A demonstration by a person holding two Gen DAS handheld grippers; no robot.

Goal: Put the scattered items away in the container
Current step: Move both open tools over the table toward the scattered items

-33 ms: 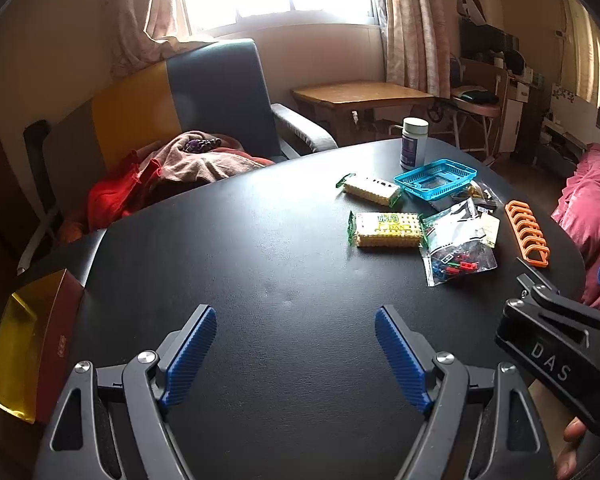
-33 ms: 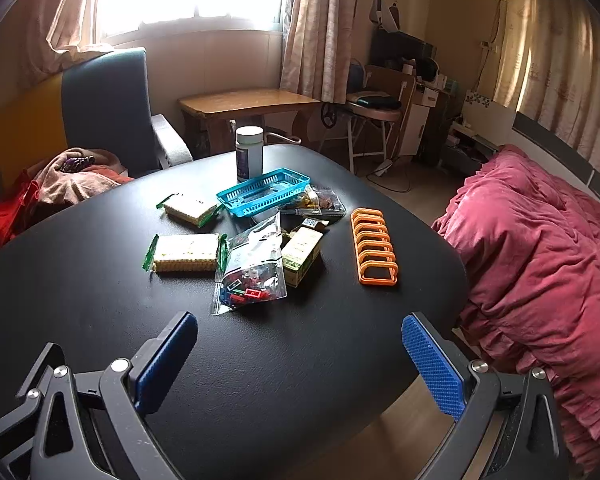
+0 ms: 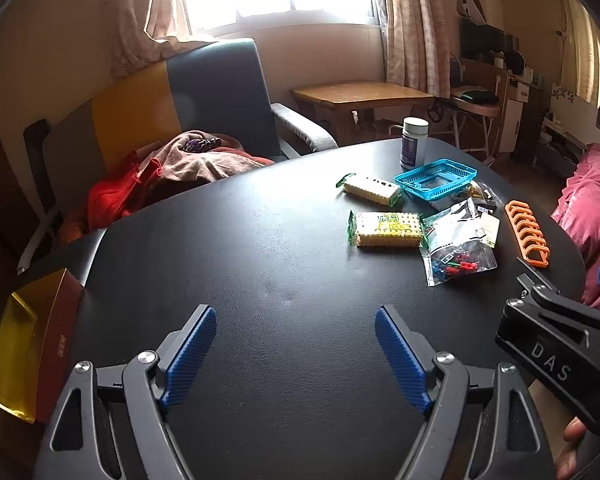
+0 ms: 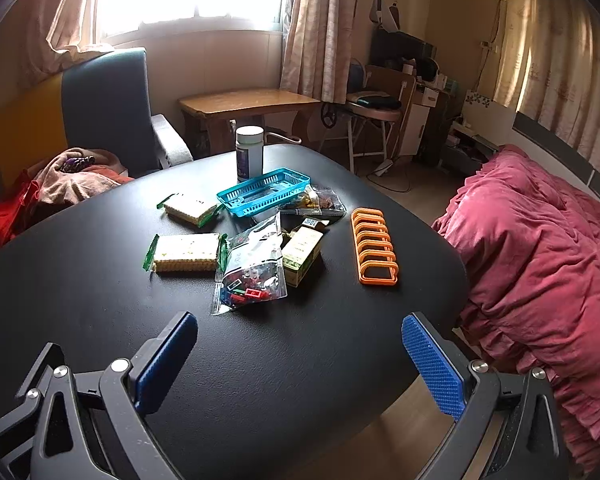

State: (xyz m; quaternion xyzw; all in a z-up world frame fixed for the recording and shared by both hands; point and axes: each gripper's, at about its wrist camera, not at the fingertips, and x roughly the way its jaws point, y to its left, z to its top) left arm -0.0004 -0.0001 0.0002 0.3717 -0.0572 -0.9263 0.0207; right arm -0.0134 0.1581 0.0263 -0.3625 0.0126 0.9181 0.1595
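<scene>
Blue basket (image 4: 265,191) looks empty; clear bag (image 4: 253,272) holds small bricks.

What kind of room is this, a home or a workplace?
Most likely a lived-in room at home, perhaps a bedroom and sitting room in one. A rumpled red quilt lies beside the black table, clothes are heaped on an armchair, and curtains hang at the window.

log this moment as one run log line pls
stage: not begun | left claw: open, empty | right claw: open, empty | blue basket: empty | items scattered on table
</scene>
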